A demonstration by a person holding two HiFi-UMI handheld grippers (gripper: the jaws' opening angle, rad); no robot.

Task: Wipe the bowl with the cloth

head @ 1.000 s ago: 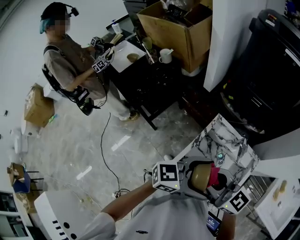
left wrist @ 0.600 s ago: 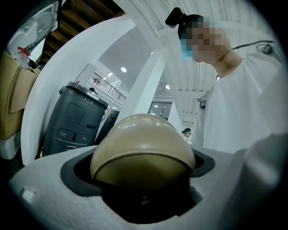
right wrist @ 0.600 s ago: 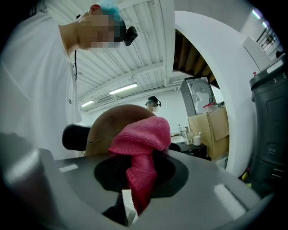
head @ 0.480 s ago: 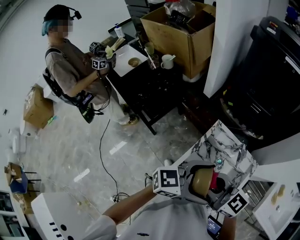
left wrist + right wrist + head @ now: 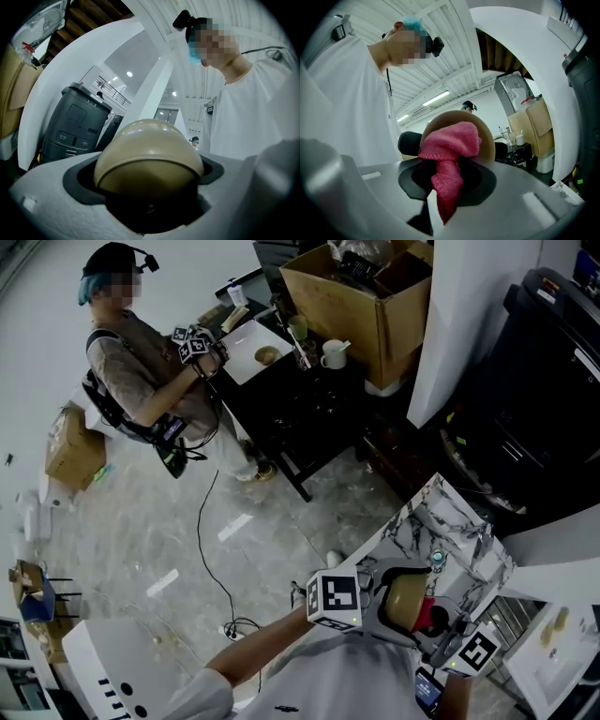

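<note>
**A:** Where does each camera sit?

**B:** Head view: high overhead, facing steeply down; the bowl (image 5: 405, 596) lies near, at the lower edge. Left gripper view: very close against the bowl's (image 5: 147, 154) rounded outside, tilted up toward the ceiling (image 5: 262, 23).

**A:** And the right gripper view?

**B:** Opposite side, equally close, facing up into the bowl's (image 5: 488, 136) hollow and the pink cloth (image 5: 450, 145). All 3 views share the bowl; 2 share the cloth.
</note>
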